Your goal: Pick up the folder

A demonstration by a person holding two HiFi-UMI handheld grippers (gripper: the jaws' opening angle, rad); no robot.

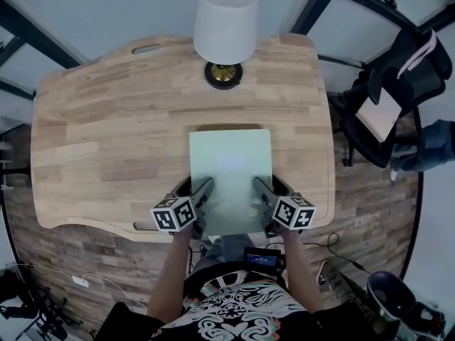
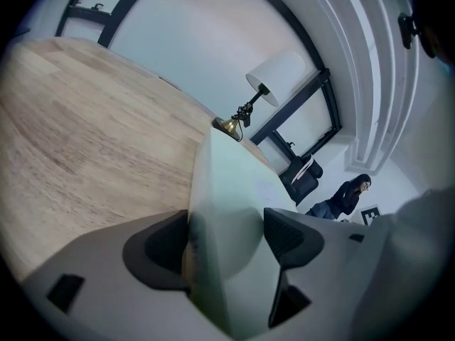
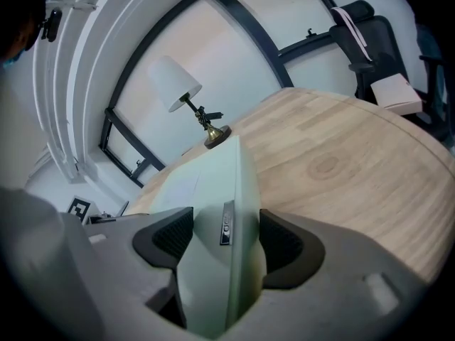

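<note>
A pale green folder (image 1: 231,169) lies on the wooden table (image 1: 106,141), its near end reaching the front edge. My left gripper (image 1: 193,188) is at the folder's near left edge and my right gripper (image 1: 271,189) at its near right edge. In the left gripper view the folder (image 2: 227,190) fills the gap between the wide-spread jaws of that gripper (image 2: 226,236). In the right gripper view the folder (image 3: 220,183), with a small dark clasp on its edge, sits between the jaws of that gripper (image 3: 226,236). Both grippers are open around it, and I see no firm squeeze.
A lamp with a white shade (image 1: 226,20) and brass base (image 1: 224,73) stands at the table's far edge, just beyond the folder. A black office chair (image 1: 391,98) with papers on it is to the right. A person (image 2: 348,194) sits in the background. Cables lie on the floor.
</note>
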